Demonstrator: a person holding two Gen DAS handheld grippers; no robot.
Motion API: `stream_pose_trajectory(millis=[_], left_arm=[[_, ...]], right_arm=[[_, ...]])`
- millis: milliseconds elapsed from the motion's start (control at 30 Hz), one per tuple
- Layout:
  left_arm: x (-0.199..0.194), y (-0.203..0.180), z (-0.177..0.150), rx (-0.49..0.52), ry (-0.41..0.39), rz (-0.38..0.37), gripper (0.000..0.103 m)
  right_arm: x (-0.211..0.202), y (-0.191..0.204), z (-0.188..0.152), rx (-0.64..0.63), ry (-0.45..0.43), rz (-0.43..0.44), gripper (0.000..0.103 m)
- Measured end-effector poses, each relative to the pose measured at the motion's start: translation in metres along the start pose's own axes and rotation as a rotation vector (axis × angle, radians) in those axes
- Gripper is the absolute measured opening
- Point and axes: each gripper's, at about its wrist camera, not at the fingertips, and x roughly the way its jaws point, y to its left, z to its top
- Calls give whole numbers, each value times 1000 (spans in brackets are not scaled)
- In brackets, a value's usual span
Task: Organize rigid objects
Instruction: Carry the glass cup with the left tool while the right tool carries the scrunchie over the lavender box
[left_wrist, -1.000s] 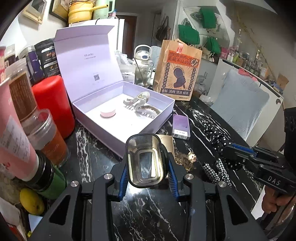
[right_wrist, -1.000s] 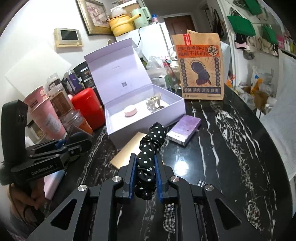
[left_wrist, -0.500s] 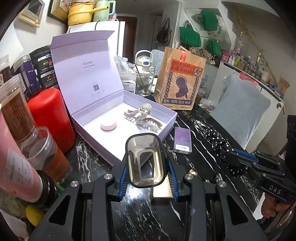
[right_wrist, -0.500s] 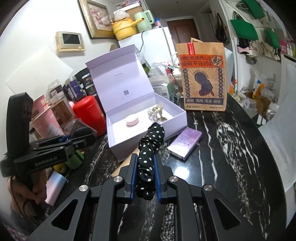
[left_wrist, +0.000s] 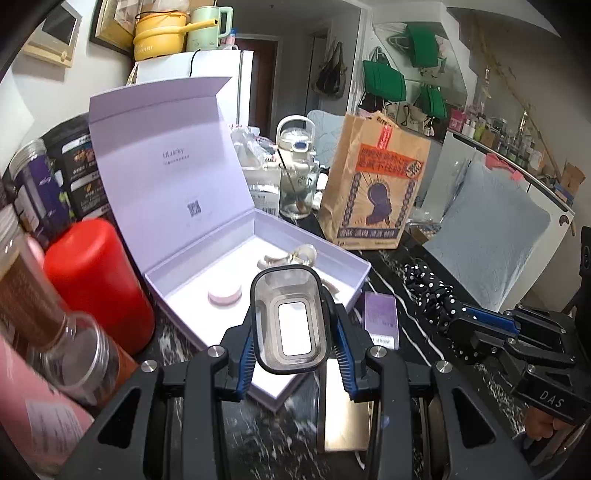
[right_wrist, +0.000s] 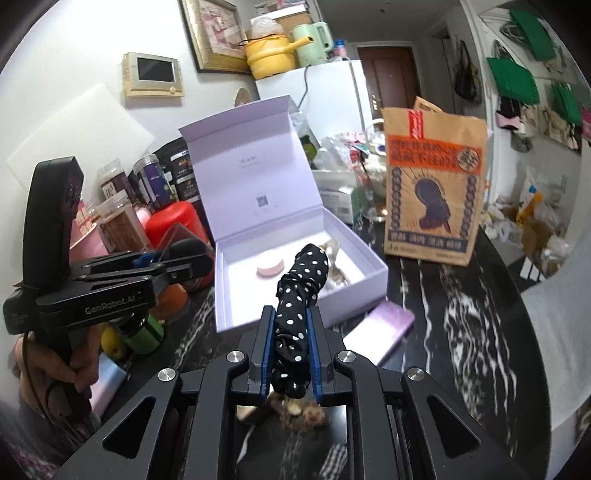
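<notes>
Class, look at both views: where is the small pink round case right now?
The pink round case lies on the floor of the open lilac gift box, toward its left side, with the hair claw clips to its right.

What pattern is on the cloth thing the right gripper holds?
Black fabric scrunchie with white polka dots, clearest in the right wrist view.

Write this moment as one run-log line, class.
left claw: shut on clear clip | right claw: shut on dotted scrunchie | lilac box: open, pink disc inside
</notes>
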Motion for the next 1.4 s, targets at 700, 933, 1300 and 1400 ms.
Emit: stream_pose_trajectory(millis=[700, 933, 1300, 1400], left_arm=[[46, 27, 57, -63, -49, 26, 37], [66, 36, 77, -64, -64, 56, 37], [106, 50, 86, -59, -21, 124, 37], [114, 53, 86, -61, -21, 128, 37]], right_arm=[[53, -7, 68, -97, -27, 51, 16], [75, -13, 87, -122, -30, 59, 16], [115, -33, 111, -141, -33, 85, 16], [125, -38, 116, -139, -30, 89, 16]])
